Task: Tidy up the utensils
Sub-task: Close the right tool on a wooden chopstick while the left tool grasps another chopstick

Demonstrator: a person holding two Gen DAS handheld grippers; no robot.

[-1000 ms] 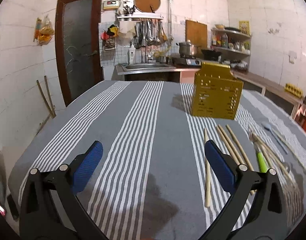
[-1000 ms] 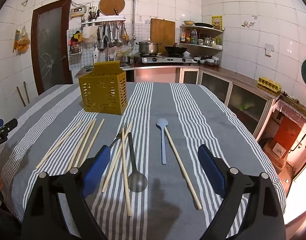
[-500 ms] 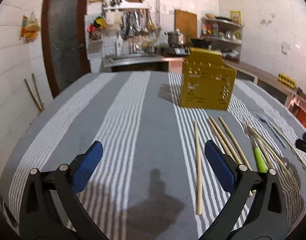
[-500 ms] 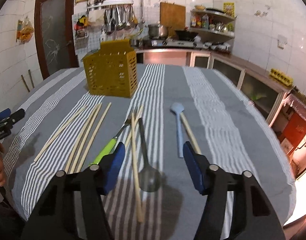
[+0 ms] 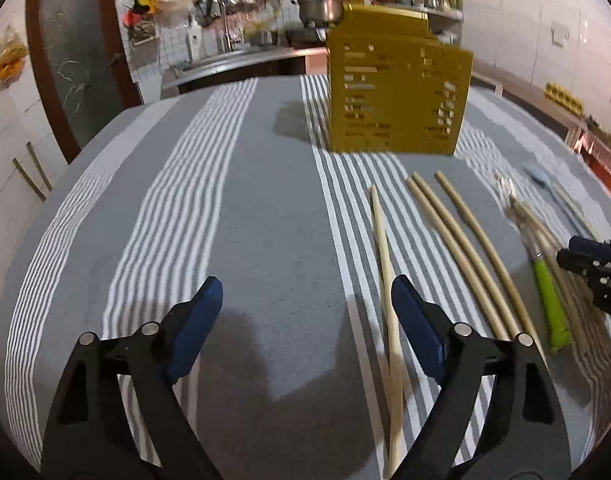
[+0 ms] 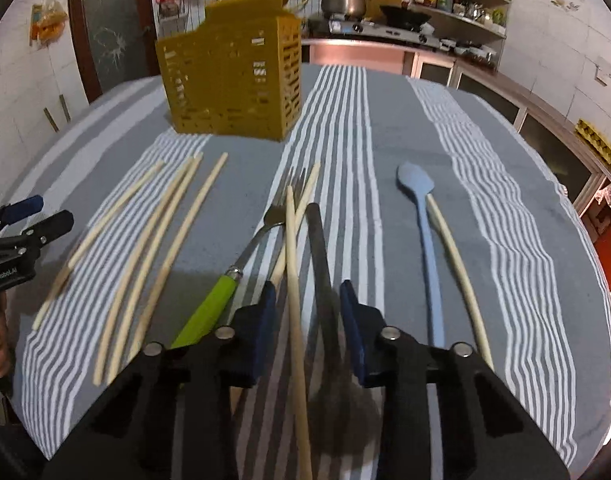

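Right gripper (image 6: 304, 328) closing over a chopstick (image 6: 292, 264) and dark ladle handle (image 6: 319, 256) on the striped surface (image 6: 505, 240), nothing pinched yet. Best to single out one. Left gripper (image 5: 307, 320) closing, empty, beside another chopstick (image 5: 383, 248). Yellow caddy (image 6: 229, 88) behind.

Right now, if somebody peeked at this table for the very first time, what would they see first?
Probably the tall mustard-yellow plastic utensil basket standing at the far end of the grey striped tablecloth. Next, the row of pale wooden chopsticks lying in front of it, with a green-handled fork and a light blue spoon further right. Close up, the right gripper is closing around one chopstick and a dark ladle handle.
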